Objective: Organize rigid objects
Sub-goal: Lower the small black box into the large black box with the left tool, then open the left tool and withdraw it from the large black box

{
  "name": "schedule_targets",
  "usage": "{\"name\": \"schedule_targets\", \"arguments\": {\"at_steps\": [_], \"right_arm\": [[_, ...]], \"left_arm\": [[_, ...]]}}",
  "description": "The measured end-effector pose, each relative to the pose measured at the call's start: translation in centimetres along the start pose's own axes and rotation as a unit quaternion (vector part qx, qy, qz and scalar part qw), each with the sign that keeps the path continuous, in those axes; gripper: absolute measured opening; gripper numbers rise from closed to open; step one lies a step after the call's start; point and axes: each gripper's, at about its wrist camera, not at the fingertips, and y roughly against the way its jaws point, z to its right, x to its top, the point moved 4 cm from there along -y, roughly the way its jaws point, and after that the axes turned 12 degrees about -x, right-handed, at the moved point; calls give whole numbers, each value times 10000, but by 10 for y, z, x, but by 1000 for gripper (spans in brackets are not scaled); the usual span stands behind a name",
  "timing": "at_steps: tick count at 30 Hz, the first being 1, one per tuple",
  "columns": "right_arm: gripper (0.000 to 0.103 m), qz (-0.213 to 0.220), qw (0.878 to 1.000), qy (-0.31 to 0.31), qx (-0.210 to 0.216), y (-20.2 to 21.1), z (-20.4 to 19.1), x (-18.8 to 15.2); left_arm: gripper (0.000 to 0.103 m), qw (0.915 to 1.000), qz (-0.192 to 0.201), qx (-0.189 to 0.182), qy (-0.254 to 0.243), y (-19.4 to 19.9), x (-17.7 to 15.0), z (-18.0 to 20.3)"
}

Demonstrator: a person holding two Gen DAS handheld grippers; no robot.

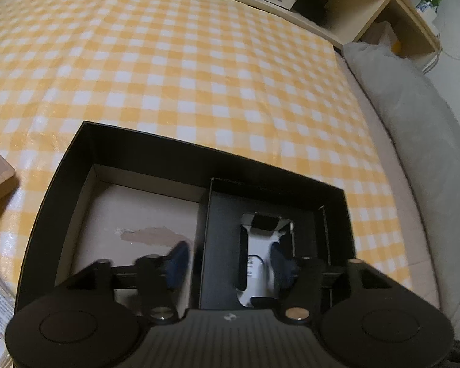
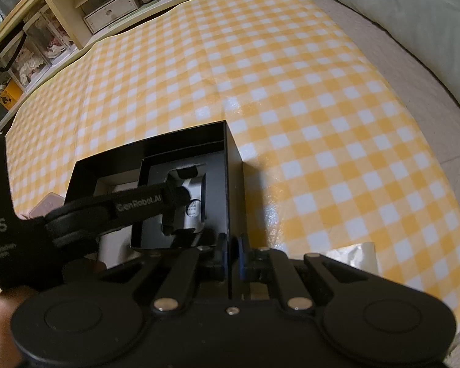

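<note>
My left gripper (image 1: 228,263): matte black, ribbed housing, round side discs, brass-toned pivot screws, blue pads (image 1: 178,260); arm marked "GenRobot.AI" in white

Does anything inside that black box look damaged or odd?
Yes. The pale cardboard floor of the black box's left compartment has a brown torn patch, as if its surface layer peeled away. The rest looks orderly.

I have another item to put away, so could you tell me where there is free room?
The black box's left compartment is bare; so is the checkered cloth beyond. The right compartment holds the white device.
</note>
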Motion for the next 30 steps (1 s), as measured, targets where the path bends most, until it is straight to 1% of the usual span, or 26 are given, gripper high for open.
{"name": "schedule_targets", "arguments": {"at_steps": [1,6,8,10,12,13,15,16,18,20,21,23,24,27,30], "right_arm": [[7,1,10000,0,0,0,0,0],[7,-5,10000,-15,9,0,0,0],[7,-6,10000,-15,9,0,0,0],[7,-8,10000,-18,9,0,1,0],[8,-8,10000,-15,8,0,1,0],[8,-9,10000,-10,3,0,0,0],[7,-10,10000,2,-8,0,0,0],[7,-12,10000,-1,-12,0,0,0],[7,-15,10000,-8,-13,0,1,0],[7,-14,10000,-8,-12,0,0,0],[7,-14,10000,-9,-12,0,0,0],[7,-13,10000,-6,-11,0,0,0],[7,-12,10000,-3,-12,0,0,0],[7,-15,10000,-7,-10,0,0,0],[7,-14,10000,-8,-11,0,0,1]], "left_arm": [[68,10000,22,-24,-11,3,1,0],[69,9997,22,-162,-167,20,3,1],[69,9993,-80,-212,-305,28,3,1],[69,9978,-277,-261,-547,35,1,2],[69,9928,-625,-438,-925,40,-2,5],[69,9887,-793,-499,-1166,42,-5,8],[69,9803,-998,-390,-1661,44,-12,12],[67,9751,-1096,-344,-1895,43,-15,15],[66,9675,-1271,-290,-2167,39,-22,17],[58,9636,-1408,-250,-2257,34,-27,16],[54,9634,-1442,-234,-2247,31,-27,15],[47,9658,-1388,-210,-2179,25,-28,12],[41,9669,-1340,-212,-2162,24,-28,11],[38,9685,-1366,-300,-2059,16,-26,8],[37,9667,-1369,-283,-2146,14,-28,13]]}}
